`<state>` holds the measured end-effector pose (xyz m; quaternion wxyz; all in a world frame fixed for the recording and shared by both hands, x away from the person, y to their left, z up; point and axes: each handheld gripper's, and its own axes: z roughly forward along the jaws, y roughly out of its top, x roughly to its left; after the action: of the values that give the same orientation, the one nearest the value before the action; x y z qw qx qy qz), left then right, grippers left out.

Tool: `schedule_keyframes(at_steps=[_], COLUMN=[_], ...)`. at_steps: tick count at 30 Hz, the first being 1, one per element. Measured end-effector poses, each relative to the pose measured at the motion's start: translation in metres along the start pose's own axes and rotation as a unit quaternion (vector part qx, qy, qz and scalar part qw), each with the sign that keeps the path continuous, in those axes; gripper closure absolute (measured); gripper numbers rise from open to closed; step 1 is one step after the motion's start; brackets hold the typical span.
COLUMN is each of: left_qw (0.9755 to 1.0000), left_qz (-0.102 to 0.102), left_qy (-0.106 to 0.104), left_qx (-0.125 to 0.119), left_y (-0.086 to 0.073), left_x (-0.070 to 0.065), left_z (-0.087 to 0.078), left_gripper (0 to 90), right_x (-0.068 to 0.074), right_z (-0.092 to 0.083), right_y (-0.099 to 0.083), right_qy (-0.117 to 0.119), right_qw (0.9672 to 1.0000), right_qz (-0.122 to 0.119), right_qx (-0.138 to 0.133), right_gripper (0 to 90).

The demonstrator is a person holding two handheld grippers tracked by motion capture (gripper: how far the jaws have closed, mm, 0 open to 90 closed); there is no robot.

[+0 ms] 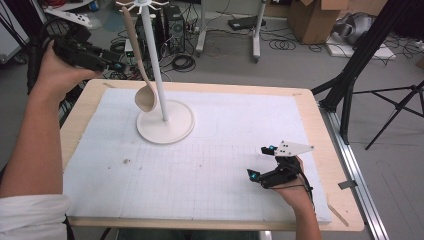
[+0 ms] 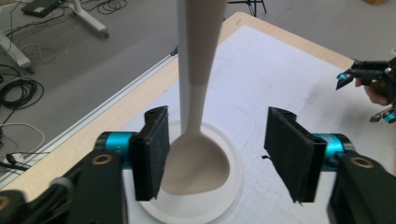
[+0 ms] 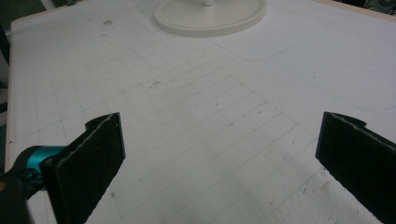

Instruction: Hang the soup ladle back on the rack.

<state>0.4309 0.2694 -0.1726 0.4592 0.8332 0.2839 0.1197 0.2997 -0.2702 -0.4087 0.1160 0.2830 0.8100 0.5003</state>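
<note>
While ladle (image 2: 196, 158) hangs on stand (image 1: 165, 122), left tool (image 2: 219, 154) gapes clear; right tool (image 3: 219, 158) wide over bare mat (image 3: 196, 116).

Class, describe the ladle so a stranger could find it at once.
On the white mat stands a white rack with a round base. From its top hooks hangs the ladle, the lone beige utensil, bowl low beside the pole.

One ladle (image 1: 144, 95) hangs on one white stand (image 1: 165, 122) with a round base. One table (image 1: 327, 165) carries one white gridded mat (image 1: 200, 170). Two grippers are counted: the left gripper (image 1: 116, 65) and the right gripper (image 1: 260, 164). Beyond the table stand one cardboard box (image 1: 320, 17) and one black tripod (image 1: 395, 100).
</note>
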Motion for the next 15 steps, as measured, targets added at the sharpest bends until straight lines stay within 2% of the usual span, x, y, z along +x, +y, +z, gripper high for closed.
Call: schedule_keyframes(at_steps=[3,10,12,15], left_qw=[1.0,0.9998,0.9995,0.9988], left_qz=[0.002,0.009,0.011,0.014], left_qy=[-0.009,-0.014,-0.015,-0.029], left_qx=[-0.003,-0.009,-0.026,-0.036], left_y=[-0.006,-0.021,-0.03,-0.047], left_x=[-0.004,-0.016,-0.023,-0.031], left_z=[-0.001,-0.003,-0.003,0.001], left_gripper=[34.6,26.0,18.5,17.7], right_x=[0.0,0.001,0.0,-0.001], right_z=[0.001,0.001,0.001,0.0], right_y=[0.0,0.0,0.0,0.0], right_qy=[0.0,0.0,-0.001,-0.001], right_qw=[1.0,1.0,1.0,1.0], right_qz=[-0.001,-0.002,-0.002,0.0], right_qx=[0.001,0.001,0.002,0.001], right_gripper=[0.4,0.4,0.4,0.4])
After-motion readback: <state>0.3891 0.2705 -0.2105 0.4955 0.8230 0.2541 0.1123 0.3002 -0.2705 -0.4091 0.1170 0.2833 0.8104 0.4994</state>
